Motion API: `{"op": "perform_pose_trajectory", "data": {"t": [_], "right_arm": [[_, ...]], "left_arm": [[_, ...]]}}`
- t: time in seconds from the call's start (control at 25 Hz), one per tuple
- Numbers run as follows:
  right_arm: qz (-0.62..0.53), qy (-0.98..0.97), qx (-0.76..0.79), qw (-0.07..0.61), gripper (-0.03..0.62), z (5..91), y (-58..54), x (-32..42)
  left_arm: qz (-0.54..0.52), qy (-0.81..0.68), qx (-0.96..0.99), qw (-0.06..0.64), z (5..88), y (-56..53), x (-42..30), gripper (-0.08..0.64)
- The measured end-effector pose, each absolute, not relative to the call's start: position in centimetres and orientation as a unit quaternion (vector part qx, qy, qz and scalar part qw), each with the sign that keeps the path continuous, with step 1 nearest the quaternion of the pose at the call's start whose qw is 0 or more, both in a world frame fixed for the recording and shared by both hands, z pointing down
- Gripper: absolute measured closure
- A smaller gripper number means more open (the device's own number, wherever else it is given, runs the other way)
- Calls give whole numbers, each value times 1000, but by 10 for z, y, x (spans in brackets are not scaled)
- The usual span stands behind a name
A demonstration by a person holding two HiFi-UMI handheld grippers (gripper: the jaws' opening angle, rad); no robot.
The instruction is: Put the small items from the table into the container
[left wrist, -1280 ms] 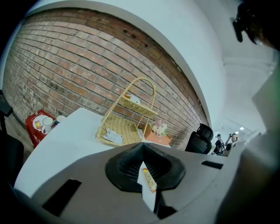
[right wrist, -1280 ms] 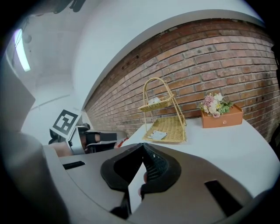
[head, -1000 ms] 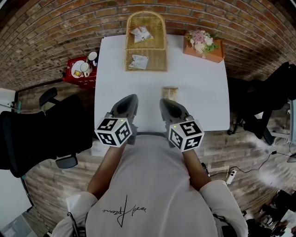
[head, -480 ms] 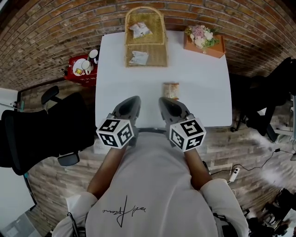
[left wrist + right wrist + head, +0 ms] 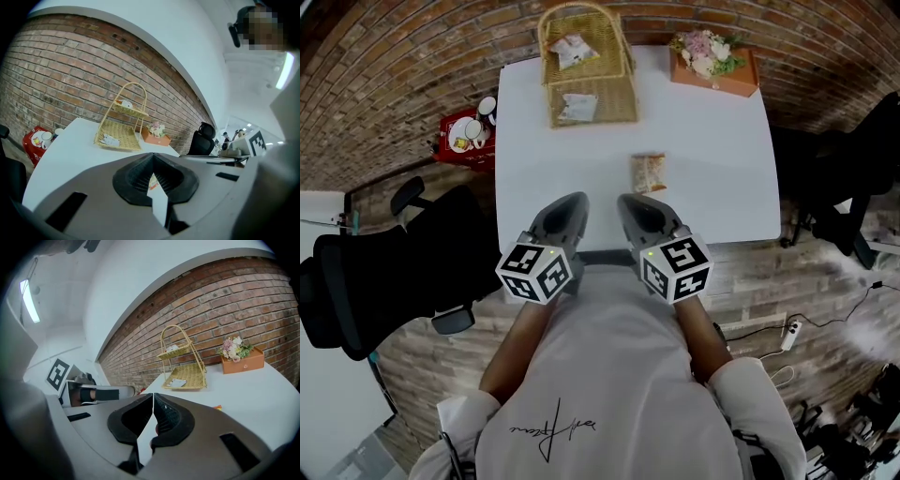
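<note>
A small orange-and-white snack packet [image 5: 648, 172] lies alone on the white table [image 5: 712, 178], a little ahead of my right gripper [image 5: 625, 202]. A two-tier wicker basket [image 5: 581, 86] stands at the far edge, with a white packet [image 5: 577, 108] on the lower tray and another [image 5: 572, 51] on the upper one. My left gripper [image 5: 575, 200] hovers at the near edge beside the right. Both are shut and hold nothing. In the left gripper view the basket [image 5: 119, 136] is ahead past the left gripper [image 5: 153, 157]. The right gripper view shows the right gripper [image 5: 153, 395] and the basket [image 5: 187, 373].
An orange box of flowers [image 5: 712, 64] sits at the table's far right corner. A red stand with cups [image 5: 467, 136] is beside the table's left side. Black office chairs stand at the left [image 5: 394, 272] and the right [image 5: 848, 173]. A brick wall runs behind the table.
The head view has shifted, so table and packet sit slightly higher in the picture. The left gripper moved a little sideways. Both grippers stayed shut and empty.
</note>
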State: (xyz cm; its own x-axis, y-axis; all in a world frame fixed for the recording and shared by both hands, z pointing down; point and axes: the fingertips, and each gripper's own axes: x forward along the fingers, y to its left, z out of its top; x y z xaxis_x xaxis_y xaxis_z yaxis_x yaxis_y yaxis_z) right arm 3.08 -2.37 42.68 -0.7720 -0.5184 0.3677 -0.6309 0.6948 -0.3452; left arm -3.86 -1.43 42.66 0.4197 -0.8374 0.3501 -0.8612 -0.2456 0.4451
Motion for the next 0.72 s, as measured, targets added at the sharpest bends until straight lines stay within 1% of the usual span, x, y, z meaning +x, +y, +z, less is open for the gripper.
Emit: {"op": "perform_pose_trajectory", "data": {"t": [0.28, 0.72], "right_arm": [[250, -897, 338, 133, 571, 438, -29, 35], [254, -867, 380, 199, 569, 471, -52, 42]], "left_arm": [[27, -530, 789, 310, 438, -12, -40, 551], [3, -498, 804, 325, 446, -36, -46, 551]]}}
